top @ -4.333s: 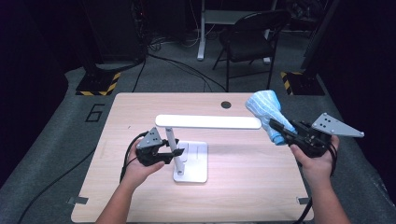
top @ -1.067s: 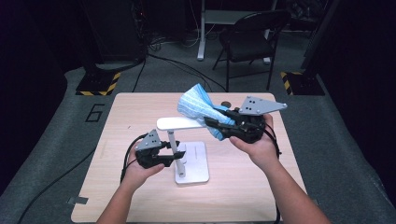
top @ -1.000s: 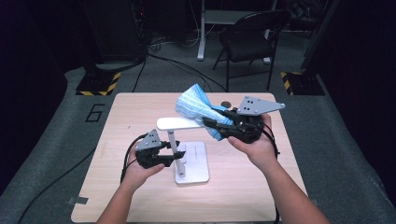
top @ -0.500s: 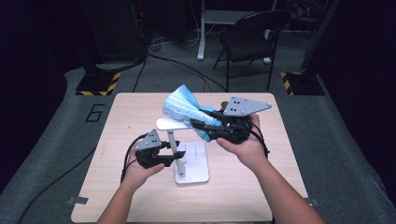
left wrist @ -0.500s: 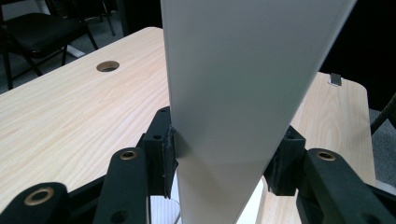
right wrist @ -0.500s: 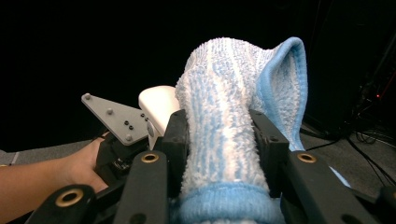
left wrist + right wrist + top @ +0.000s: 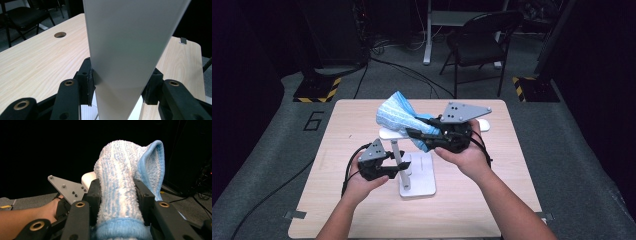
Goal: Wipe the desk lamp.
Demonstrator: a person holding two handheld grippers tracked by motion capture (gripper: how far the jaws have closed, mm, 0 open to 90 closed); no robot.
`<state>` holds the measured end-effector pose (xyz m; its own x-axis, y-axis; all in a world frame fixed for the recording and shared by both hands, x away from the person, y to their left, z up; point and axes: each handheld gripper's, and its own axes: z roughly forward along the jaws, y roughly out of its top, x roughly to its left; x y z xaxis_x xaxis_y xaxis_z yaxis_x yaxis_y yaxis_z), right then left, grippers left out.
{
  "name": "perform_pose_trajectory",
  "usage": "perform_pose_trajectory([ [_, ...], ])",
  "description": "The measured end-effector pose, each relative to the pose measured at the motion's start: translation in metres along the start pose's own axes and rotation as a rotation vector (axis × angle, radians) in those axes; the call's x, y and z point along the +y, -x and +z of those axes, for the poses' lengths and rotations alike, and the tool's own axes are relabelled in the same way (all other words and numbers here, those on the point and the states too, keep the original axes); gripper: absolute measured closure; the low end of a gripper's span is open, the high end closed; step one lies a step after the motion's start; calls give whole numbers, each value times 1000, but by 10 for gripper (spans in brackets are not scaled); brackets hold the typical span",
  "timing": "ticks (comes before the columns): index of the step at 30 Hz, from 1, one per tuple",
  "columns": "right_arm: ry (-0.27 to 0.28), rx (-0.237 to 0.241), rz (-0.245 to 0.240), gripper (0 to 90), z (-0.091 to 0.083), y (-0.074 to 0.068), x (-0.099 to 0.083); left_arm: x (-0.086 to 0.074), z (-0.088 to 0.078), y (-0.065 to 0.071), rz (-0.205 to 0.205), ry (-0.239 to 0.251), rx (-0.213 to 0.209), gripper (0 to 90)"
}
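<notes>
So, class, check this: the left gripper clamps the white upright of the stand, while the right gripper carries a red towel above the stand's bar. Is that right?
Not quite. The towel is blue and white, not red, as the right gripper view shows. The rest holds: the left gripper clamps the white upright, and the right gripper carries the towel above the bar.

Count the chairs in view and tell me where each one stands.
1. A dark folding chair stands on the grey floor beyond the table's far edge, toward the right in the high view. The room behind is dark, so others may be hidden.
</notes>
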<state>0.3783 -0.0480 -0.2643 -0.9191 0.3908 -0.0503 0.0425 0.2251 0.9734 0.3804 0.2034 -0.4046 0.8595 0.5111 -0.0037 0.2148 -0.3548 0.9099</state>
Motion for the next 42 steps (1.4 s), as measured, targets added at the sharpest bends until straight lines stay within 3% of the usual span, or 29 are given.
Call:
perform_pose_trajectory([
  [25,-4,73,-31,633,28,-17,10,1,1,1,15,-4,12,536],
  [39,-6,53,-40,643,16,-13,6,0,2,2,14,12,24,537],
  [42,-8,48,-36,642,11,-11,5,-1,2,1,9,9,11,537],
])
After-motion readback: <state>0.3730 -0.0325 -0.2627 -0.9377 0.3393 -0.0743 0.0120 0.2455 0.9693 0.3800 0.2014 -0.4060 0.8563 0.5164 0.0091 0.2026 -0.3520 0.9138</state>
